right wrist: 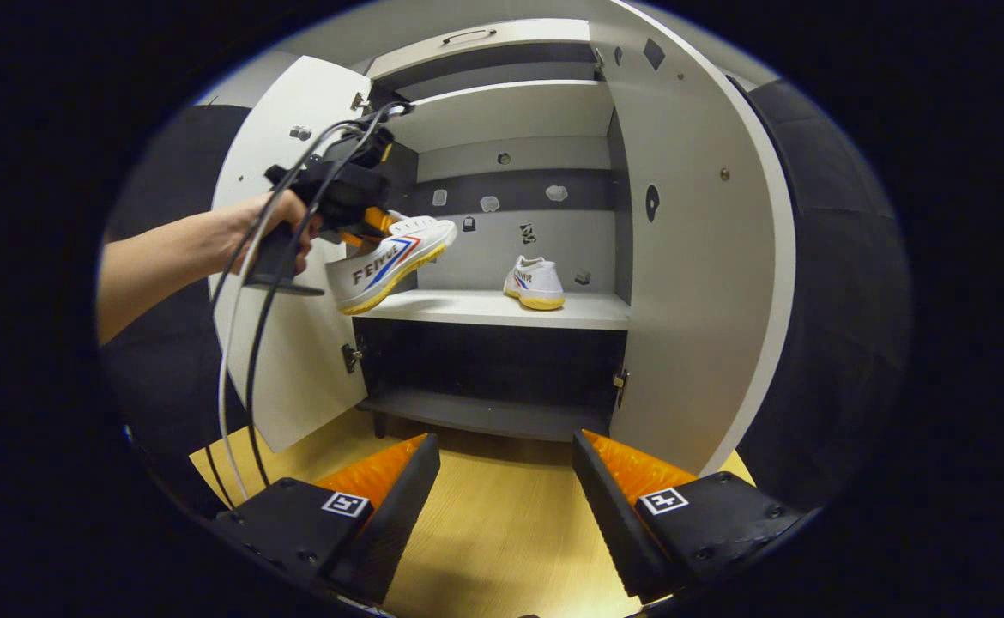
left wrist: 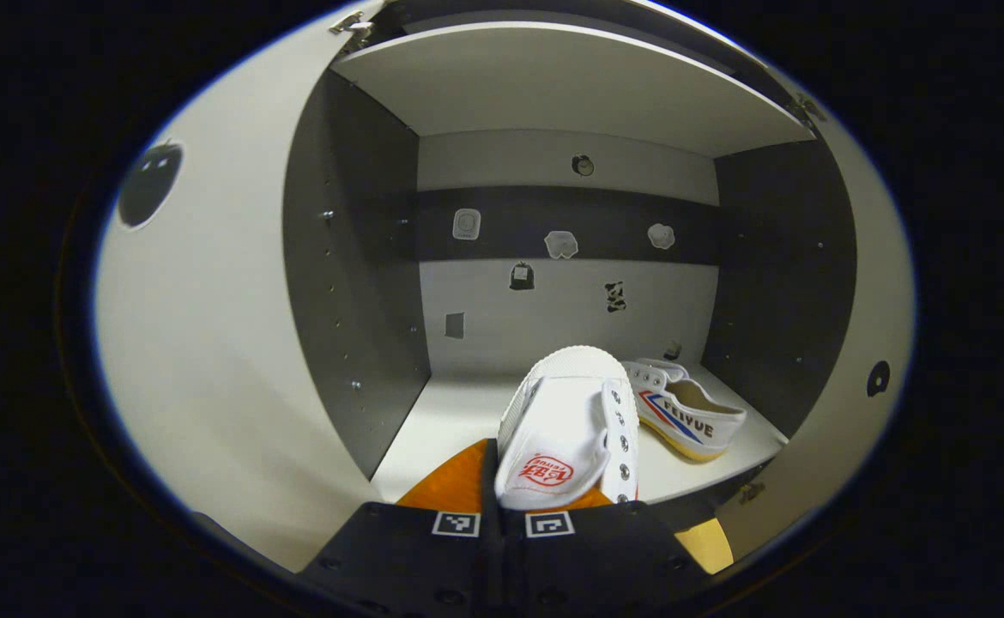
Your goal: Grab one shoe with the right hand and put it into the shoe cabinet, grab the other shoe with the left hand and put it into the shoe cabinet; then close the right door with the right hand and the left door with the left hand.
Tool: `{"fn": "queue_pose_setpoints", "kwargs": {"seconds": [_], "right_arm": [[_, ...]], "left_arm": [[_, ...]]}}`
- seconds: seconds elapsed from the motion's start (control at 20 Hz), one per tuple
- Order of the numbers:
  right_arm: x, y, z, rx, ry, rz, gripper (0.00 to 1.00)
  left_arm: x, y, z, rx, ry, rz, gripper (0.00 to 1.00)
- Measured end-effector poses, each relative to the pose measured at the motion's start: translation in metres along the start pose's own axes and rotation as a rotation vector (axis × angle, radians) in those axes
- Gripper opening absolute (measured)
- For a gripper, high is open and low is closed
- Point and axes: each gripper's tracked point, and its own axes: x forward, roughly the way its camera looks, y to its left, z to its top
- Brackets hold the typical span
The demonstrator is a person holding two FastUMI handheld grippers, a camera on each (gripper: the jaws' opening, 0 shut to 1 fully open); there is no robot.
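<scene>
One white sneaker (right wrist: 536,283) is parked on the pale middle shelf (right wrist: 502,309) of the shoe cabinet (right wrist: 691,283), over toward the right side, near the back wall. A darker lower shelf (right wrist: 485,414) is seen underneath it. The cabinet itself is set on a yellowish wood floor (right wrist: 502,524).

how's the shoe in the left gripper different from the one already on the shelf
The held shoe hangs in the air at the cabinet's left front edge, clamped in the left gripper; the shelved shoe rests on the shelf, free of any gripper. The held shoe tilts toe-up and shows its side in the right gripper view; the shelved shoe sits flat, heel toward that camera. Both are white sneakers with yellowish soles and red-and-blue side stripes.
</scene>
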Motion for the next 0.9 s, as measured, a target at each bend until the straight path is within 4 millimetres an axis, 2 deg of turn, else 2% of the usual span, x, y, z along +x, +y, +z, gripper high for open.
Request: {"fn": "queue_pose_setpoints", "kwargs": {"seconds": [0.1, 0.2, 0.3, 0.45, 0.65, 0.8, 0.9], "right_arm": [[0.003, 0.004, 0.0, -0.008, -0.002, 0.018, 0.98], [0.004, 0.004, 0.0, -0.01, -0.008, 0.02, 0.98], [0.007, -0.001, -0.001, -0.009, -0.01, 0.01, 0.98], [0.011, -0.005, -0.01, 0.009, 0.007, -0.006, 0.98], [0.012, -0.008, -0.012, 0.024, 0.005, -0.028, 0.98], [0.01, -0.01, -0.015, 0.032, 0.009, -0.039, 0.98], [0.01, -0.011, -0.019, 0.047, 0.027, -0.046, 0.98]], "left_arm": [[0.032, -0.004, 0.012, 0.014, 0.017, -0.002, 0.05], [0.061, -0.007, 0.016, 0.017, 0.059, -0.016, 0.05], [0.094, -0.008, 0.017, 0.051, 0.097, -0.019, 0.05], [0.127, -0.012, 0.012, 0.133, 0.153, -0.023, 0.05], [0.151, -0.015, -0.017, 0.134, 0.266, -0.034, 0.05], [0.162, -0.01, -0.026, 0.147, 0.295, -0.021, 0.05], [0.162, -0.01, -0.029, 0.196, 0.319, -0.011, 0.05]]}}
